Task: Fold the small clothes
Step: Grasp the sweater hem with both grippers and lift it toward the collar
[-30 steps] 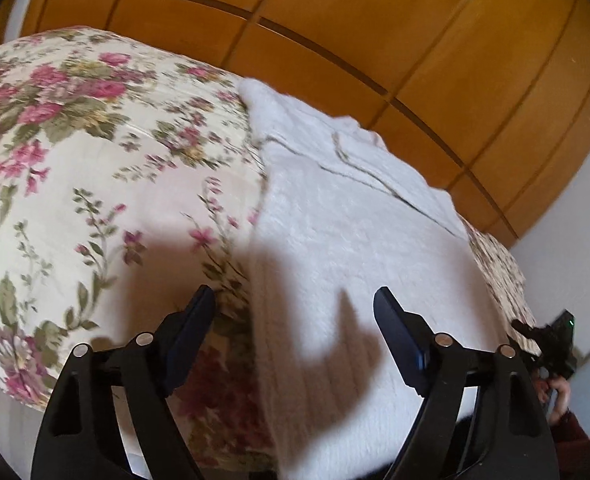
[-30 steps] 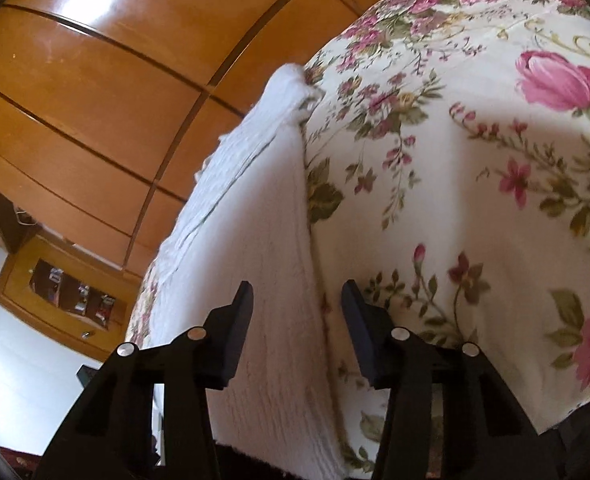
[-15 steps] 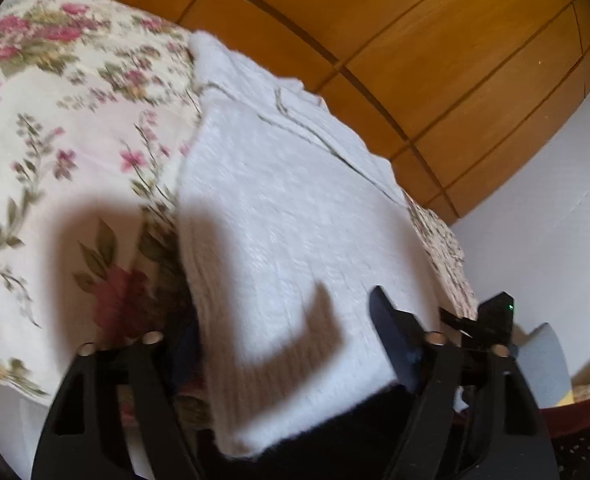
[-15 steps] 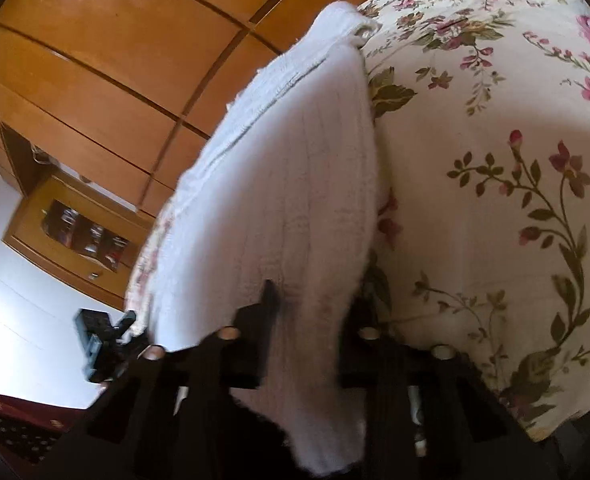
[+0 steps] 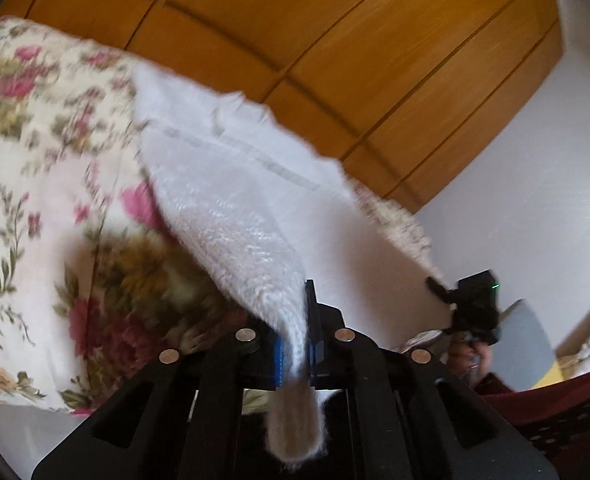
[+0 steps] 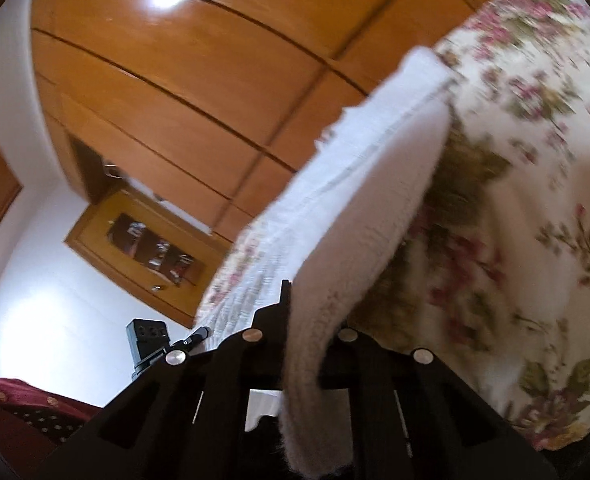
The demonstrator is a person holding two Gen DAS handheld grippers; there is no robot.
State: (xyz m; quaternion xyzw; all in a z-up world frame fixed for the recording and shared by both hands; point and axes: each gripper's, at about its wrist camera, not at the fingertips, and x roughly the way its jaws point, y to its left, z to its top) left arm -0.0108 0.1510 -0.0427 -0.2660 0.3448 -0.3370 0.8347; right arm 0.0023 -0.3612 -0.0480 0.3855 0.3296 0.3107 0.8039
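The white knit garment (image 5: 231, 216) is half lifted off the floral bed cover (image 5: 35, 184), far end at 12 o'clock lying on the bed. Left claw (image 5: 297, 332) is clamped tight on one near corner, right claw (image 6: 303, 320) pinched shut on the other. Wooden wardrobe (image 5: 335, 40) stands behind the bed

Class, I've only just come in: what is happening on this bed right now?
A person is folding a white knitted garment on a floral bedspread. Each hand-held gripper is shut on one near corner: the left hand-held gripper and the right hand-held gripper both pinch the fabric between their jaws. The near edge is raised off the bedspread, while the far part looks to lie on it. A wooden wardrobe stands behind.
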